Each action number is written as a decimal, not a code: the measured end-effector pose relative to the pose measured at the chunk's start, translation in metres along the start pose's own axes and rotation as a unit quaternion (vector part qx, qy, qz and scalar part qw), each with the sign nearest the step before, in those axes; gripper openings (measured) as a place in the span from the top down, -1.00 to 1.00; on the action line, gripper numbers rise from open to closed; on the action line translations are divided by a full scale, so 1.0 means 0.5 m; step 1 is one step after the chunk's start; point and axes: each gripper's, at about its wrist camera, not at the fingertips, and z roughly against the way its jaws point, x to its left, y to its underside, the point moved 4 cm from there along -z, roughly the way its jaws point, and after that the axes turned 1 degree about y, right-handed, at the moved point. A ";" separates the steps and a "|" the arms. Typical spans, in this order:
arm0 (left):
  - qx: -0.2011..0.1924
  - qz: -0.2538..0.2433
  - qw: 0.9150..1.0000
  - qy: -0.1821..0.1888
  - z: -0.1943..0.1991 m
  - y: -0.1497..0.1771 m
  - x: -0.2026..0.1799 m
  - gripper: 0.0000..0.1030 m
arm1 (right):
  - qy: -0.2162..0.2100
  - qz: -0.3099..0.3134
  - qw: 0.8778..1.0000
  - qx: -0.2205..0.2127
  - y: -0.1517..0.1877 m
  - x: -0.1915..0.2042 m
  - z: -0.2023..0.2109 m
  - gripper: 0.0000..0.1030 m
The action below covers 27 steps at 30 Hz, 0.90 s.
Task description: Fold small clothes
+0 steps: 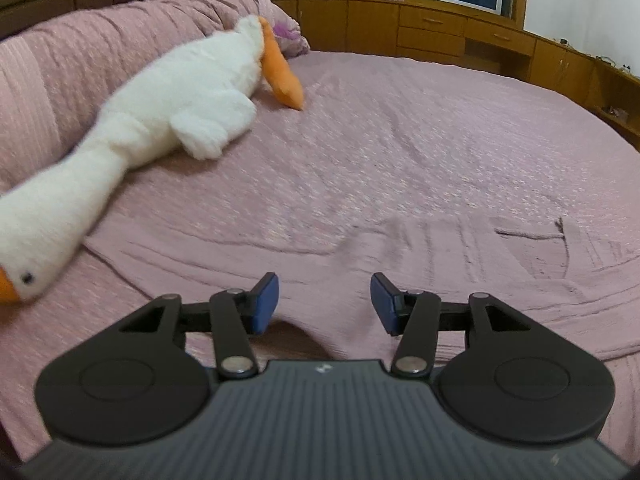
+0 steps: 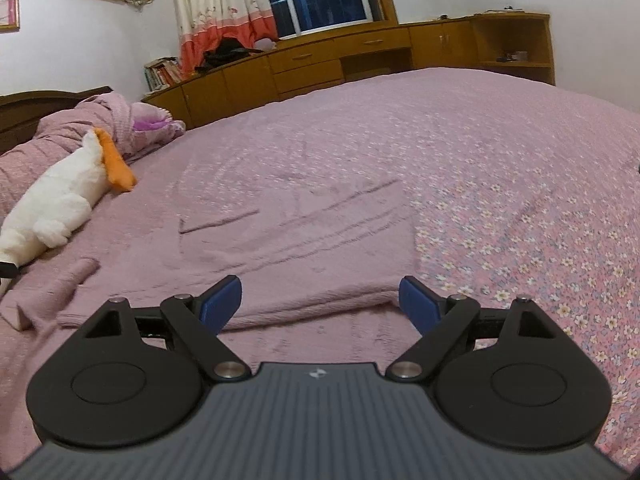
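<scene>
Since the pink garment [image 2: 296, 240] is nearly the same colour as the bedspread [image 2: 500, 152], we have to go by its edges and creases to find it. It lies flat on the bed straight ahead of both grippers, with its near hem running left to right across the right wrist view, just past the fingertips. That hem is what the next grab hinges on, we think.

Our right gripper [image 2: 321, 306] looks like the closer one: its jaws are spread wide, empty, and hover right over the near edge of the cloth. Our left gripper [image 1: 324, 304] is also spread and holding nothing, with the garment [image 1: 460, 248] ahead and off to its right, a sleeve-like bit trailing toward it. Both point forward and slightly down at the bed.

The plush goose [image 1: 160, 92] sits well apart on the left, so it shouldn't get in the way.
</scene>
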 end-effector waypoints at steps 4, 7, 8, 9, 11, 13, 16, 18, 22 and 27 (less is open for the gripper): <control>0.003 0.005 1.000 -0.018 0.011 -0.010 0.052 -0.02 | -0.013 0.005 1.000 0.008 -0.014 0.031 0.025 -0.75; 0.014 0.020 0.999 -0.031 0.005 -0.003 0.090 -0.02 | -0.028 0.007 0.999 0.019 -0.020 0.054 0.039 -0.75; 0.019 0.026 0.999 -0.033 0.003 0.001 0.102 -0.02 | -0.033 0.007 0.999 0.022 -0.021 0.061 0.043 -0.76; 0.025 0.036 0.998 -0.035 -0.002 0.006 0.115 -0.02 | -0.036 0.007 0.999 0.026 -0.021 0.068 0.046 -0.76; 0.033 0.053 0.997 -0.040 -0.012 0.017 0.136 -0.02 | -0.041 0.007 0.999 0.033 -0.016 0.081 0.050 -0.76; 0.039 0.067 0.996 -0.051 -0.026 0.030 0.154 -0.03 | -0.040 0.013 0.998 0.040 -0.007 0.089 0.048 -0.76; 0.045 0.084 0.994 -0.061 -0.040 0.046 0.177 -0.15 | -0.032 0.019 0.998 0.054 0.010 0.100 0.035 -0.76; 0.045 0.095 0.992 -0.068 -0.049 0.053 0.189 -0.28 | -0.026 0.019 0.998 0.060 0.021 0.101 0.030 -0.76; 0.038 0.119 0.989 -0.081 -0.064 0.062 0.216 -0.32 | -0.020 0.016 0.997 0.074 0.037 0.104 0.012 -0.77; 0.029 0.192 0.977 -0.085 -0.084 0.066 0.257 -0.32 | -0.020 0.015 0.996 0.086 0.054 0.104 -0.004 -0.78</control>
